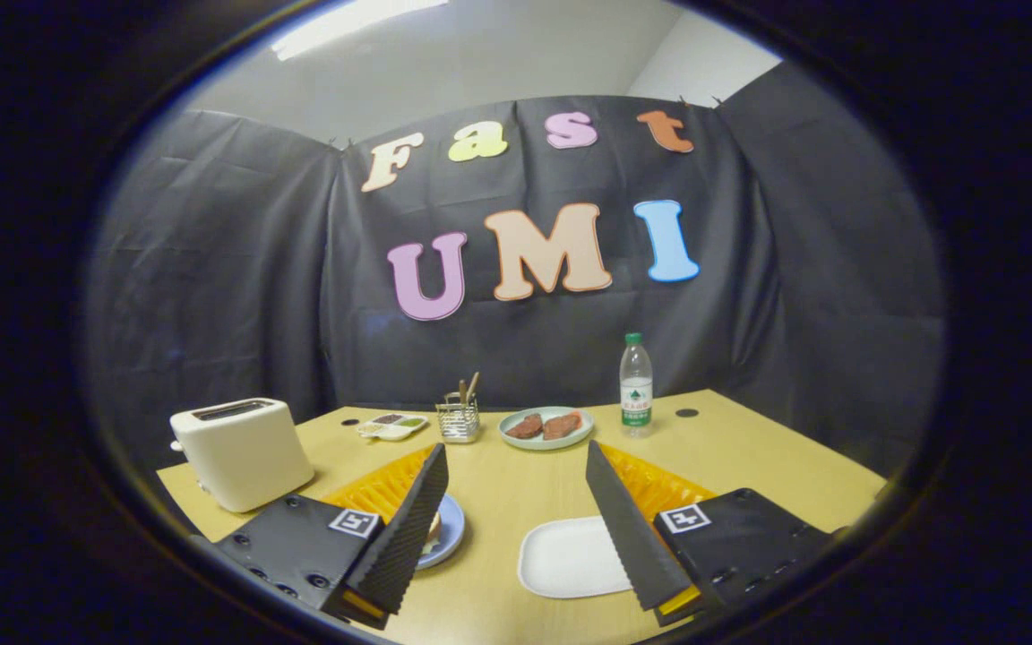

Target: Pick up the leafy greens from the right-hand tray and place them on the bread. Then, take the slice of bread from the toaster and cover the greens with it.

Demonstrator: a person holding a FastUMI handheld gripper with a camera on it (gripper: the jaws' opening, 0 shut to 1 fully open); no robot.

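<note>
Two ridged black fingers (426,502) of the gripper (516,528) stand spread wide apart over the wooden table (516,484), released and grasping nothing; bare tabletop shows in the gap between them. Each finger sits on a black block that carries a small square marker, with ribbed orange material behind it.

Just behind the left finger lies a blue plate (451,528), largely hidden by that finger. At the finger's edge a pale sliver shows on the plate, likely the bread (433,530), though too little is visible to be sure. Between the fingers and nearer the right one rests a white tray (565,557), its right side covered by the right finger; the visible part is bare white, and I cannot tell where the leafy greens are from here.

Left of the left finger, well apart from the plate, stands a cream toaster (243,452) with its slots facing up; what is inside the slots cannot be made out.

Farther off, beyond the fingers, sit a small divided white dish (393,426), a wire holder (459,419) with sticks in it, a pale green plate (546,427) holding two reddish-brown pieces, and to its right an upright clear bottle (635,385) with a green cap.
</note>
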